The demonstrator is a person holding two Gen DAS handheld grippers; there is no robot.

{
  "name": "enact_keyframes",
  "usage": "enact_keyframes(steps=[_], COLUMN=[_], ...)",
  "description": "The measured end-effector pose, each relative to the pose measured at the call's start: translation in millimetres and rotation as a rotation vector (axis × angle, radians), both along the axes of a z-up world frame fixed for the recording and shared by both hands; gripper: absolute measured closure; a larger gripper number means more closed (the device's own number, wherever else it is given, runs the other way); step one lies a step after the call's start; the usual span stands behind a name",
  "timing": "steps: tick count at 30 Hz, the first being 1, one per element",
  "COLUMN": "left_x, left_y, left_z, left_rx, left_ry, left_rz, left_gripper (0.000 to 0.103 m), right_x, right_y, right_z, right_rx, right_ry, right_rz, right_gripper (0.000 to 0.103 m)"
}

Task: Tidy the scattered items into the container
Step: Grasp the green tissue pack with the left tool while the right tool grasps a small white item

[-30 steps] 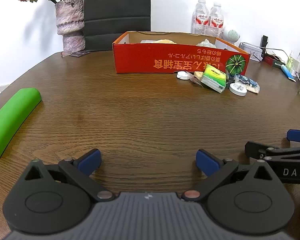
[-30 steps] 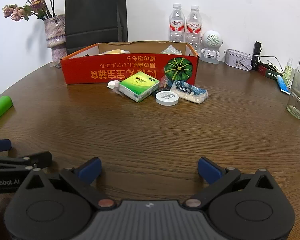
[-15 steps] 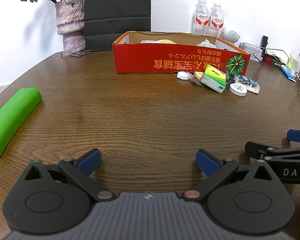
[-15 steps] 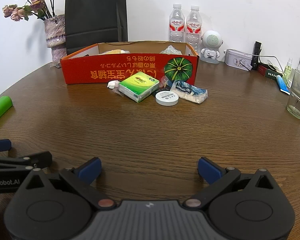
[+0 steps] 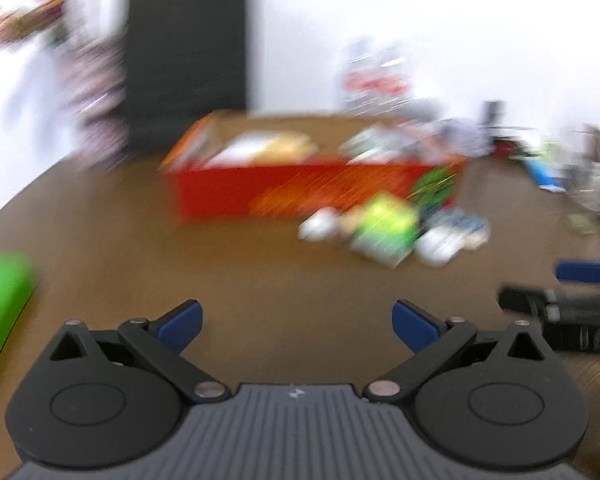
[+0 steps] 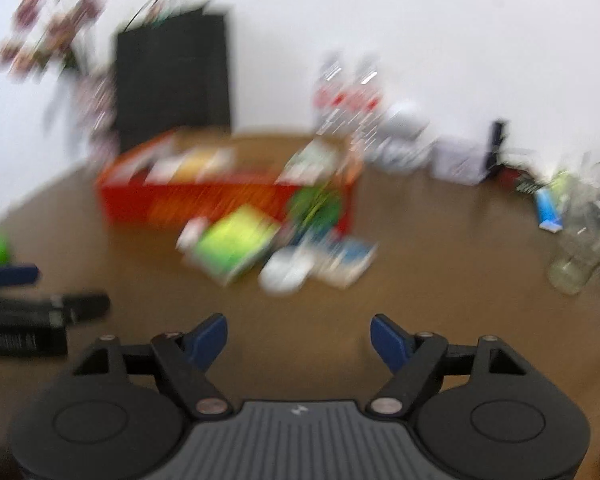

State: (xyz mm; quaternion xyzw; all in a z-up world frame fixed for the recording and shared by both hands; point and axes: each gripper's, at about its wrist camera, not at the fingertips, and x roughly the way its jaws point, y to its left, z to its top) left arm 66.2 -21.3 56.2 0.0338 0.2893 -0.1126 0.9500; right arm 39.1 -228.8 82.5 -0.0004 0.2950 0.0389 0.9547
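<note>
- Left gripper [image 5: 296,322]: jaws apart, nothing between them.
- Right gripper [image 6: 298,338]: jaws just narrowing, apart, gripping nothing.
- Green packet [image 6: 236,244], white round tin [image 6: 286,270] lie just before red box [image 6: 204,200] on table [image 6: 440,280].

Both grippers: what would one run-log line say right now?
left gripper: open, empty | right gripper: open, empty, jaws just narrowing | items: on table beside red box

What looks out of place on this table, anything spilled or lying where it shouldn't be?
Nothing is spilled. A small heap of items sits loose on the table against the front of the red box: a green packet, a white round tin and a blue-printed pouch. The blur hides finer detail.
</note>
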Motion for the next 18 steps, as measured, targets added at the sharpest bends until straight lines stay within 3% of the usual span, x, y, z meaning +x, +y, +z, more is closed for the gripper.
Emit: enact_keyframes(steps=[5,8,10,11,12,18], left_x=[71.9,95.9,102.7,102.1,100.7,63.4], left_y=[-62.9,-87.0,-93.9,-91.5,-89.2,-37.8], left_z=[-10.4,-22.9,-30.2,-31.5,-31.8,-13.5], left_rx=[0.110,0.147,0.181,0.171,0.165,0.092], left_ry=[-0.020,0.017,0.045,0.033,0.032,0.002], left_rz=[-0.100,-0.121,-0.131,-0.130,-0.125,-0.019], left_gripper=[0.000,0.003,0.015,0.041,0.058,0.058], right_x=[40.5,48.5,52.5,54.3,55.2,52.4], right_y=[-36.7,-46.0,-48.1,-48.6,-48.0,-28.6], right_z=[7.1,-0.8,-8.0,-10.5,-12.8,-20.7], right_rx=[0.077,0.099,0.113,0.114,0.112,0.073], right_ry=[0.014,0.026,0.044,0.051,0.055,0.062], right_rz=[-0.062,-0.085,-0.083,-0.079,-0.075,-0.004], right_gripper=[0.039,0.039,0.039,0.039,0.040,0.043])
